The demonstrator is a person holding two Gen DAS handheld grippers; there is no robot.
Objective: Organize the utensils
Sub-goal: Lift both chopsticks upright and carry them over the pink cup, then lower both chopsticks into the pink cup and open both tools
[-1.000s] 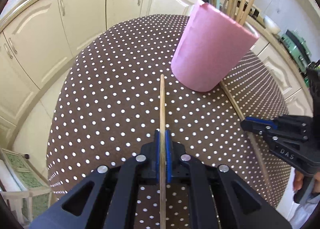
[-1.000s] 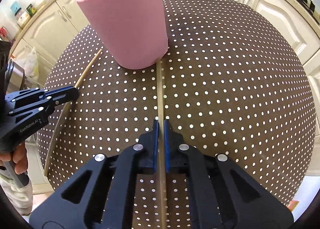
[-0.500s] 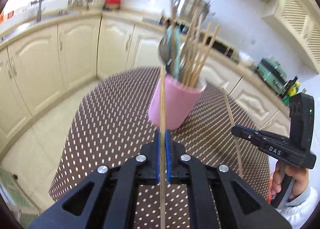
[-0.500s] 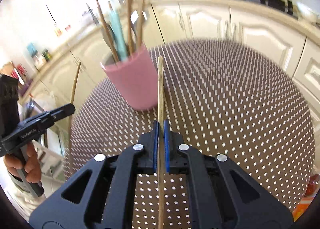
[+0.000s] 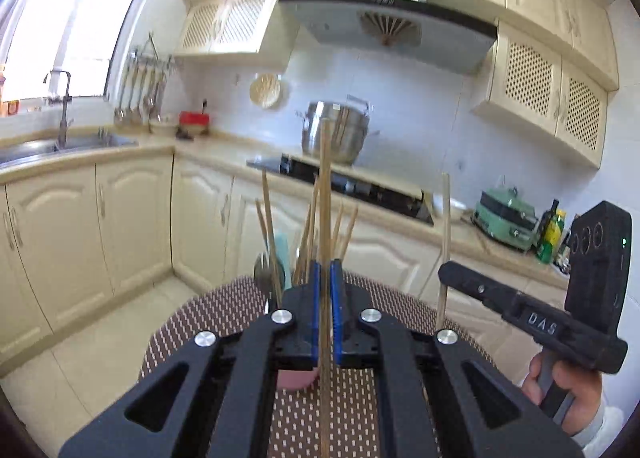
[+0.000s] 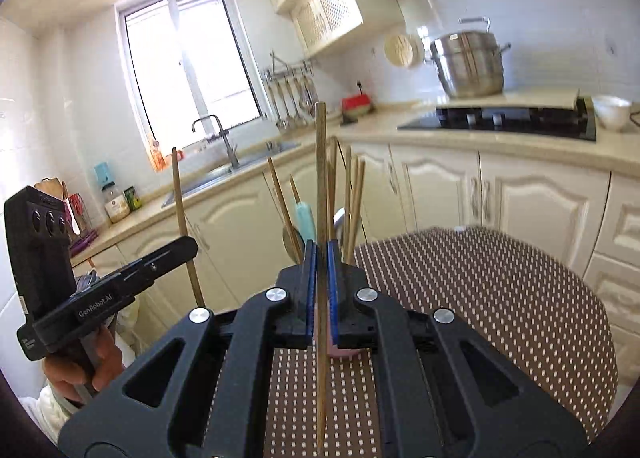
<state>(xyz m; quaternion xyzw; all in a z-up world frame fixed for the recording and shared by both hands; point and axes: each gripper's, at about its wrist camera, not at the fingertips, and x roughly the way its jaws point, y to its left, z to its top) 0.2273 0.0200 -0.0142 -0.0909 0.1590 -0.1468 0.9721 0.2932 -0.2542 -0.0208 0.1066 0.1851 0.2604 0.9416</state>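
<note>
My left gripper (image 5: 326,264) is shut on a wooden chopstick (image 5: 325,178) that sticks out forward between its blue pads. My right gripper (image 6: 320,245) is likewise shut on a second wooden chopstick (image 6: 320,162). Each gripper shows in the other's view, right gripper (image 5: 443,271) and left gripper (image 6: 193,245), with its stick pointing up. Behind and below the fingers stands the pink cup (image 6: 341,351), mostly hidden, with only a sliver of the pink cup (image 5: 296,379) in the left wrist view. Several chopsticks (image 6: 354,194), a teal handle (image 6: 305,218) and a spoon stand in it.
The round table with a brown dotted cloth (image 6: 500,298) lies below both grippers. Cream cabinets (image 5: 60,226), a sink (image 5: 68,142), a hob (image 6: 512,122) and a steel pot (image 6: 468,62) line the walls behind. A hand (image 5: 568,382) holds each gripper's handle.
Both grippers rose off the table with their chopsticks and tipped from pointing down to nearly level. The cup has dropped from plain sight to behind the fingers.
</note>
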